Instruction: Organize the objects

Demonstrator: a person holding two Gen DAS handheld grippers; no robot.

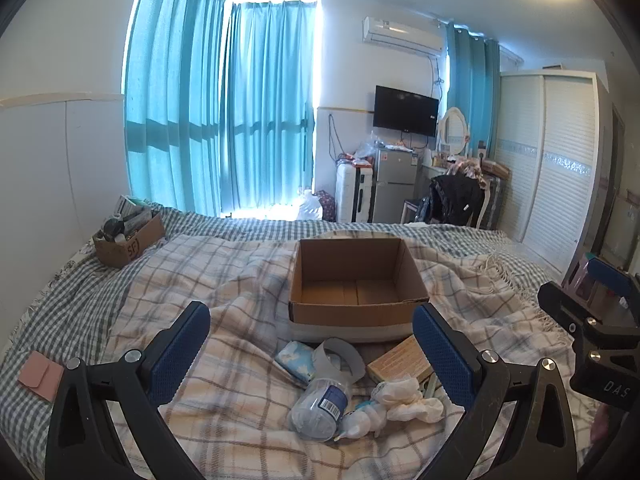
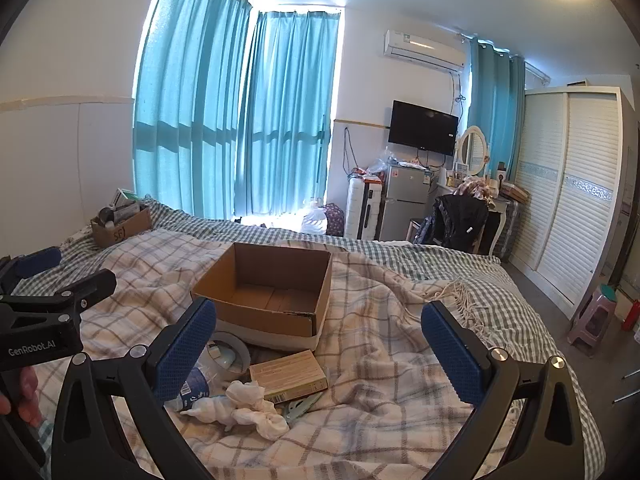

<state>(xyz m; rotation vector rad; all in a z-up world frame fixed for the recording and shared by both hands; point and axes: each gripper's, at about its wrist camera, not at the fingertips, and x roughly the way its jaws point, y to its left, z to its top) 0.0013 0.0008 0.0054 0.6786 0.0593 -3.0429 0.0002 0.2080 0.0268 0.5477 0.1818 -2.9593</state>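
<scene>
From what I see, nothing is sorted yet: the cardboard box at frame centre sits empty. The bottle, tape roll, small carton and white cloth lie just below it on the blanket. My left gripper and right gripper both gape wide, holding nothing.

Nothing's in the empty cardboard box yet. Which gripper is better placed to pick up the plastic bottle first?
Left, probably. The plastic bottle lies between the open left gripper fingers; for the open right gripper, it sits partly hidden behind its left finger, off-centre.
</scene>
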